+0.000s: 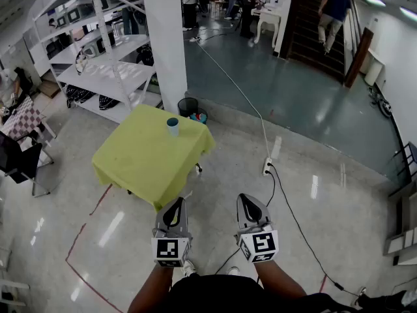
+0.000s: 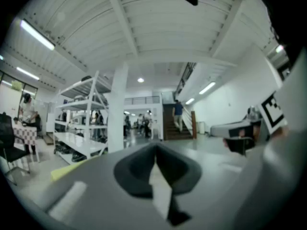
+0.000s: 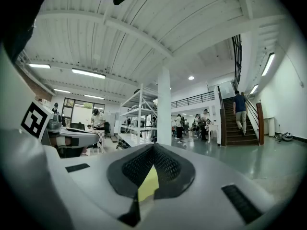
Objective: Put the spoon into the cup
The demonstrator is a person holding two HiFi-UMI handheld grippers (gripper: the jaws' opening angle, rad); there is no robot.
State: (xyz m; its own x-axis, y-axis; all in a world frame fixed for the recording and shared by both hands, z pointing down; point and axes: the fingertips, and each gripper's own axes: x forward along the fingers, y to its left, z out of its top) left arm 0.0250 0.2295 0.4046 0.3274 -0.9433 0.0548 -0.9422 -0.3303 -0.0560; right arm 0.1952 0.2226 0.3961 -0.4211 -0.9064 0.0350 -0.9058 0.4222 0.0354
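A small blue cup (image 1: 172,126) stands upright near the far edge of a yellow-green table (image 1: 143,158), some way ahead of me. No spoon shows in any view. My left gripper (image 1: 174,205) and right gripper (image 1: 247,201) are held side by side over the floor, short of the table's near edge, pointing level. In the left gripper view the left gripper (image 2: 156,150) has its jaws together with nothing between them. In the right gripper view the right gripper (image 3: 153,150) also has its tips meeting, and the table (image 3: 148,183) shows through the slit below them.
White shelving (image 1: 98,51) and a white pillar (image 1: 168,44) stand behind the table, with a black bin (image 1: 188,106) beside it. A power strip (image 1: 266,168) and its cable lie on the floor to the right. A chair (image 1: 19,165) is at left. People are far back.
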